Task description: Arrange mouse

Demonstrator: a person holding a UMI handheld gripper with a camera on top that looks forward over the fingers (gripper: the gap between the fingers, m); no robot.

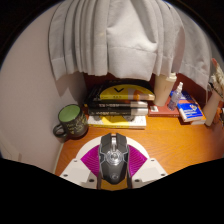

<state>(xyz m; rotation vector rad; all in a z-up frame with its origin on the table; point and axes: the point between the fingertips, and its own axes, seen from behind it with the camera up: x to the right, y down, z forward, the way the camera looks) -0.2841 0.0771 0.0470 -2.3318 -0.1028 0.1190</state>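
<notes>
Left of the fingers, a green mug (70,120) sat on the wooden desk (165,140), handle side toward the books, well apart from the mouse, so probably out of the working path. Behind it, a curtain (115,40) hung down to desk level. Centre back, a stack of books (118,105) lay flat against the curtain, leaving the front strip of desk free for the mouse.

The black mouse (113,155) sat between the fingers of the gripper (113,165), nose pointing toward the books. Pink pads (92,160) showed at either side of it, close against its flanks. Couldn't tell whether both pads pressed on it or whether it just rested on the desk with the fingers around it; no gap was clearly visible, no lift either.

Right of the books, a small white bottle (176,96) stood upright, with a blue packet (191,113) lying just in front of it. Both were near the desk's far right, clear of the mouse.

My read: the fingers straddled the mouse lengthwise to square it on the desk.
</notes>
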